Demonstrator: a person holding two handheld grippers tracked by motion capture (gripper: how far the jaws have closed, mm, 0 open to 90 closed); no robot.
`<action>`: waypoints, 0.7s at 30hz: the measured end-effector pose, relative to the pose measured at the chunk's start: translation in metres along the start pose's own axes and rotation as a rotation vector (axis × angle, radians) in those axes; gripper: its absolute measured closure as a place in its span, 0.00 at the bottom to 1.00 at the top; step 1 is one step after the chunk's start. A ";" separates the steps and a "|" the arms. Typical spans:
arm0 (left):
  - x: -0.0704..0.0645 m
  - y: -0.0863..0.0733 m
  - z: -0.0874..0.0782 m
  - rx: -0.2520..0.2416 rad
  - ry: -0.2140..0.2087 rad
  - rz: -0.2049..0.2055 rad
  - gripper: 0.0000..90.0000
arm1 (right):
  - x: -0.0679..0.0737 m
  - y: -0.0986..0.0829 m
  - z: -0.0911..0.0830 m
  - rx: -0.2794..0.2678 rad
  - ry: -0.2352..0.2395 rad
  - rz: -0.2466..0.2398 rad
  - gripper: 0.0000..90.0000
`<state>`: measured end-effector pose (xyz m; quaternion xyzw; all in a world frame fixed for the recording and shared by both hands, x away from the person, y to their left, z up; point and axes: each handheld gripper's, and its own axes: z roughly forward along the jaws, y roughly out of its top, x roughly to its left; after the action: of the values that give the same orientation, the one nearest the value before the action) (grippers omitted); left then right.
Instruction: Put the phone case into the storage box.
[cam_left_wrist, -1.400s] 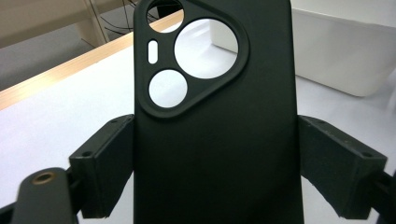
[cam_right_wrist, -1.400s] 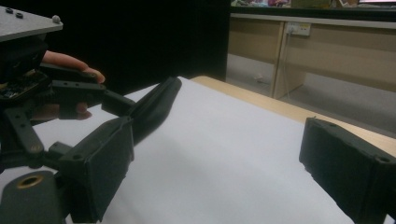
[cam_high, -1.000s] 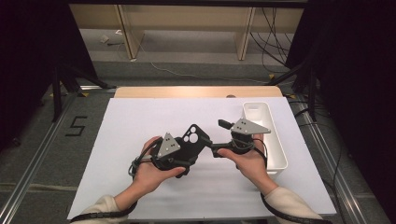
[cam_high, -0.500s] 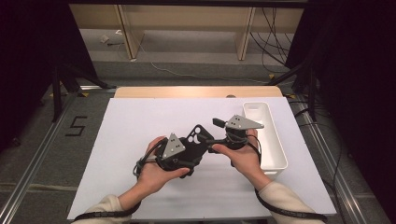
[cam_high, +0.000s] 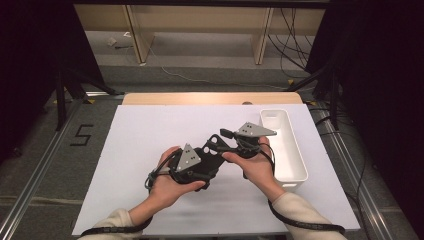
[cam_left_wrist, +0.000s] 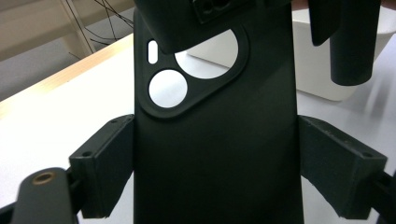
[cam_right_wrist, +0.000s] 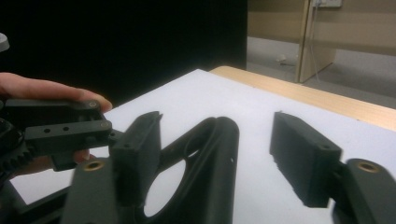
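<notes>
So both grippers are up over the middle of the table (cam_high: 150, 130), on the white sheet, with a black phone case (cam_left_wrist: 215, 154) between them. The left gripper (cam_high: 207, 159) has it. In the left gripper view the case sits square between the two jaws, both pads pressed against its long edges, so those jaws are clamped on it. You're looking at the back of the case there, with the camera cutout up near the top: one round hole, a bigger opening and a little slot.

The right gripper (cam_high: 223, 134) is just to the right of and slightly farther than the left one, pointing left toward the case. In the right gripper view its jaws stand wide apart, with the camera end of the case poking up between them. The case sits close to the left-hand pad, and I can't tell if they actually touch; the other pad is well clear of it.

The white plastic bin (cam_high: 282, 145) sits along the right side of the table, just beside the right hand (cam_high: 255, 167). The left hand (cam_high: 172, 182) is nearer, wrapped around its gripper.
</notes>
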<state>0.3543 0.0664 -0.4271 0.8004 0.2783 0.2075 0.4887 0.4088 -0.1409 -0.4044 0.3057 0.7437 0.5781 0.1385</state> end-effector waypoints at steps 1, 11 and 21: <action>0.000 0.000 0.000 0.002 0.000 0.000 0.17 | 0.000 0.000 0.000 0.003 -0.002 0.005 0.43; 0.001 0.000 0.000 -0.004 0.000 0.001 0.17 | 0.000 0.000 0.003 0.020 0.031 0.038 0.61; 0.001 0.000 0.000 -0.015 0.005 0.029 0.16 | 0.000 0.003 0.002 0.014 0.062 0.060 0.73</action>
<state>0.3552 0.0671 -0.4272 0.8000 0.2664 0.2186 0.4911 0.4107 -0.1390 -0.4019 0.3108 0.7422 0.5861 0.0956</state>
